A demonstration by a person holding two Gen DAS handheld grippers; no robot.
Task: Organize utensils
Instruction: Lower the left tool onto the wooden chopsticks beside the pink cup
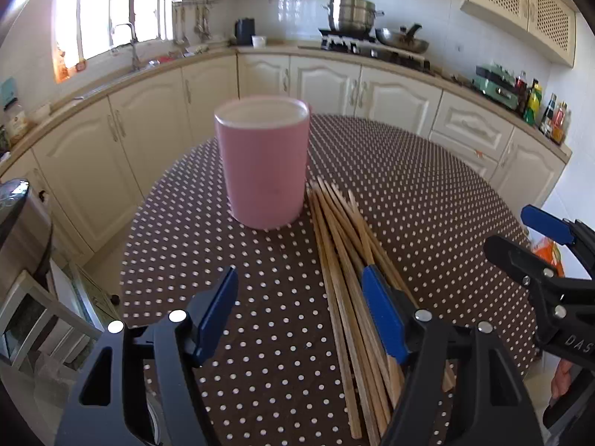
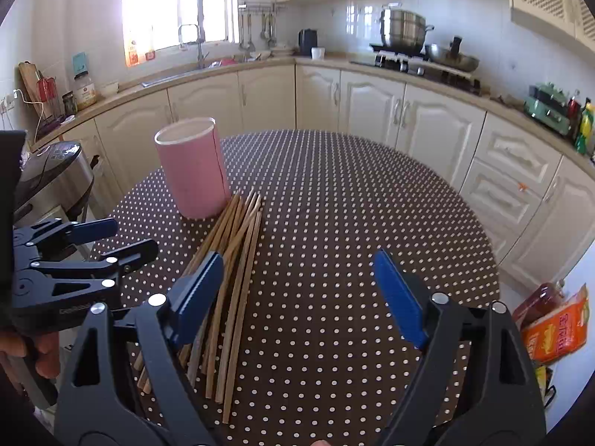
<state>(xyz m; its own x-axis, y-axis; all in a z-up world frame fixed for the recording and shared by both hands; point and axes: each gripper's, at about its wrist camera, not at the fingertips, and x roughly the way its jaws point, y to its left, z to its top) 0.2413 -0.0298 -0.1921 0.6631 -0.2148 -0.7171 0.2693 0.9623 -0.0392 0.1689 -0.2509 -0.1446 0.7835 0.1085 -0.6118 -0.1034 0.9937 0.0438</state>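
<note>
- Black clamp arms with blue pads fill the bottom of both wrist views; these belong to the left gripper point(image 1: 299, 308) and the right gripper point(image 2: 297, 290).
- Left gripper: its jaws stand apart with nothing gripped between the pads. Its right-hand pad sits over the bundle of chopsticks point(image 1: 342, 260); whether it touches them cannot be told.
- Right gripper: its jaws also stand apart, over bare cloth. Its left-hand pad overlaps the chopsticks in the picture; contact cannot be judged.
- Each gripper shows at the edge of the other's view, cut off by the frame, with part of a hand visible behind it.
- The chopsticks are pale wood, thin and long, lying in a loose pile of roughly ten or more, some crossing. An exact count is hard, since the gripper arms hide their near ends.
- They lie flat on the table point(image 1: 427, 204), which is covered by a brown cloth with white dots.
- Their far tips reach just beside the base of a pink holder point(image 1: 262, 163), a plain upright cylinder with a pale inner wall. Its inside is not visible from this angle.
- Behind, blurred by the lens, are cream kitchen cabinets point(image 2: 372, 100), a bright window and pots on a stove.
</note>
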